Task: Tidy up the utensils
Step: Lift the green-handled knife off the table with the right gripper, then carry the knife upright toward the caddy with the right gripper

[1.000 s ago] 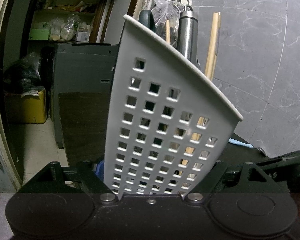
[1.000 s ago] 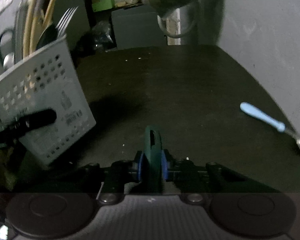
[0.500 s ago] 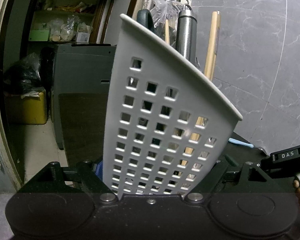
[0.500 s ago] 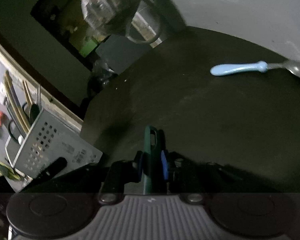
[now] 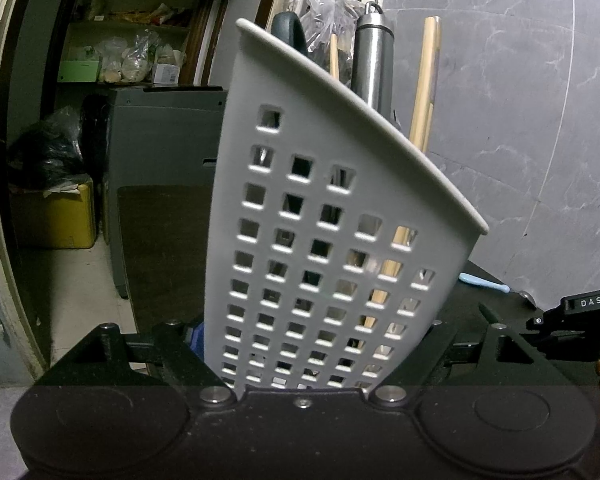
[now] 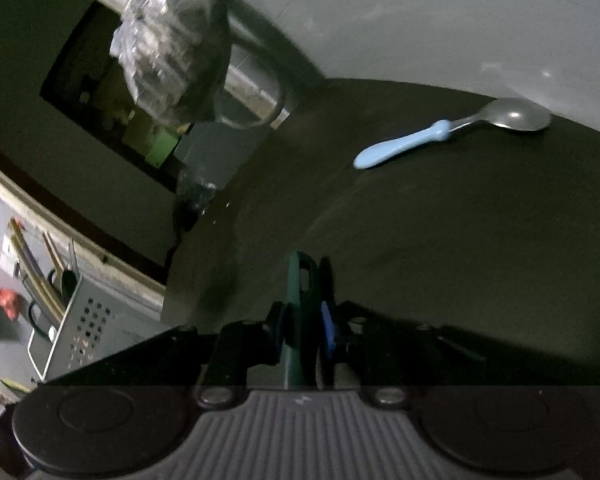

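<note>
A grey perforated utensil holder (image 5: 320, 240) fills the left wrist view, tilted, with wooden sticks, a steel handle and a dark handle standing in it. My left gripper (image 5: 304, 364) grips its lower part on both sides, and its jaws are opening slightly. In the right wrist view my right gripper (image 6: 304, 320) is shut on a dark green utensil handle (image 6: 300, 280) that points forward over the dark table (image 6: 460, 260). A spoon with a light blue handle (image 6: 440, 136) lies on the table ahead and to the right, near the wall. The holder (image 6: 88, 328) shows at the lower left.
A grey marbled wall (image 5: 520, 120) stands behind the table. A crumpled plastic bag (image 6: 168, 52) hangs above the table's far corner. Through a doorway I see shelves, a grey cabinet (image 5: 160, 152) and a yellow box (image 5: 56, 216). The other gripper's body (image 5: 572, 320) shows at the right edge.
The right wrist view has rolled and shifted: the blue-handled spoon now lies nearer the middle and the holder has slid to the lower left. The holder in my left gripper has hardly moved.
</note>
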The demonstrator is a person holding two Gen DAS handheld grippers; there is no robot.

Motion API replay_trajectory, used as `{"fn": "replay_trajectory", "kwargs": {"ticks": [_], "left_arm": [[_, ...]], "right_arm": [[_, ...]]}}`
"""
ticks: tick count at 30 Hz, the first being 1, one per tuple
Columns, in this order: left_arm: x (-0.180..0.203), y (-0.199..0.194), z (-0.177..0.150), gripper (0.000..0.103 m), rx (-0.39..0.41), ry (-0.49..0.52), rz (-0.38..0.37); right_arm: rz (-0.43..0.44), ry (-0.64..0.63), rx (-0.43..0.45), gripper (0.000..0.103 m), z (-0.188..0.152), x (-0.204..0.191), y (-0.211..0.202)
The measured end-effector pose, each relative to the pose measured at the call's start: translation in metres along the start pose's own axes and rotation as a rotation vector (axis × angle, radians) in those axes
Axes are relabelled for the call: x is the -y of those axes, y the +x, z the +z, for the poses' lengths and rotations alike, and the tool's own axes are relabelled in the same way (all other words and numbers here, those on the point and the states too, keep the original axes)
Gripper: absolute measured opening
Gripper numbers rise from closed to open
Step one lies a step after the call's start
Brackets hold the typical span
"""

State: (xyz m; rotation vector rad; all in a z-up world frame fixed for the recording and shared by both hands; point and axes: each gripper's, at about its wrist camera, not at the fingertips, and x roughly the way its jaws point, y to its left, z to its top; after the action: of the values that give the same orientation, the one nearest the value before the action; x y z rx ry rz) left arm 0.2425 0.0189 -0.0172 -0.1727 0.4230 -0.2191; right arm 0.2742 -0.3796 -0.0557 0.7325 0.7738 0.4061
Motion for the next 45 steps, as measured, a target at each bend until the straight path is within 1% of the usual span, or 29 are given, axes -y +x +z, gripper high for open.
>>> {"fn": "replay_trajectory", "kwargs": {"ticks": [7, 12, 15, 18, 24, 28, 33, 35, 36, 41, 45], "left_arm": [[0.0, 0.0, 0.0, 0.084, 0.0, 0.0, 0.001], [0.001, 0.0, 0.0, 0.084, -0.001, 0.001, 0.002], [0.001, 0.0, 0.0, 0.084, -0.001, 0.001, 0.002], [0.001, 0.0, 0.001, 0.084, 0.0, 0.001, 0.003], [0.0, -0.001, 0.001, 0.084, -0.001, 0.001, 0.004], [0.0, -0.002, 0.001, 0.084, -0.001, 0.001, 0.004], [0.0, -0.001, 0.001, 0.084, -0.002, 0.002, 0.004], [0.0, -0.002, 0.001, 0.084, -0.001, 0.002, 0.004], [0.0, -0.001, 0.001, 0.084, -0.002, 0.002, 0.004], [0.001, -0.001, 0.001, 0.084, -0.002, 0.002, 0.004], [0.0, -0.001, 0.001, 0.084, -0.002, 0.001, 0.004]], "right_arm": [[-0.042, -0.028, 0.025, 0.021, -0.004, -0.001, -0.007], [-0.002, 0.075, 0.059, 0.02, -0.006, 0.017, -0.015], [-0.029, 0.053, 0.081, 0.021, -0.009, 0.018, -0.02], [-0.077, 0.006, 0.096, 0.021, -0.01, 0.013, -0.025], [-0.069, 0.059, 0.122, 0.021, -0.013, 0.022, -0.032], [-0.118, -0.011, 0.113, 0.021, -0.013, 0.011, -0.03], [-0.154, -0.034, 0.095, 0.021, -0.011, 0.004, -0.03], [-0.187, -0.073, 0.089, 0.021, -0.011, -0.004, -0.028], [-0.214, -0.112, 0.086, 0.02, -0.013, -0.01, -0.027], [-0.405, -0.381, 0.046, 0.021, -0.027, -0.052, -0.011], [-0.492, -0.512, 0.009, 0.021, -0.036, -0.073, 0.0]]}}
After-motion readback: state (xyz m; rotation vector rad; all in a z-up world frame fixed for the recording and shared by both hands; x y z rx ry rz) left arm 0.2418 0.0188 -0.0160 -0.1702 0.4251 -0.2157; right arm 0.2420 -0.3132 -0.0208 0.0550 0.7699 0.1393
